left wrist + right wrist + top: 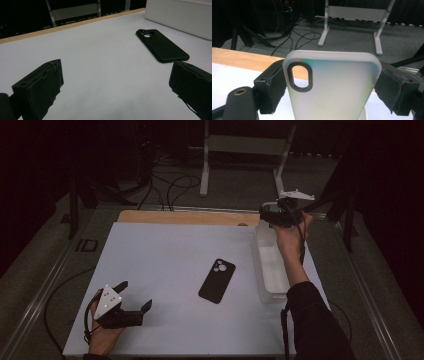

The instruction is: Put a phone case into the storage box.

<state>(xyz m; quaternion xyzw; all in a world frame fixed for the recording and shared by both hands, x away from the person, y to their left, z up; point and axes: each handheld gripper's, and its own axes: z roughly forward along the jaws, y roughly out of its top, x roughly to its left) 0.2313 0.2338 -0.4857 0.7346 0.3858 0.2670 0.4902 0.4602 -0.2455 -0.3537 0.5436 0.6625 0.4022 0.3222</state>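
Note:
A black phone case (217,280) (161,45) lies flat on the white mat, camera cutout toward the far side. My left gripper (135,294) (115,82) rests low at the mat's near left corner, jaws wide apart and nothing between them; it points at the black case. My right gripper (272,215) (332,86) is raised over the far end of the white tray (274,285), and its jaws press on both sides of a frosted translucent phone case (334,95) with a dark-ringed oval cutout.
The white mat (165,255) covers most of the table; a wooden strip (185,217) shows along the far edge. The long white tray (180,15) lies along the mat's right side. Beyond the table are a metal stand (205,170) and floor cables (170,185).

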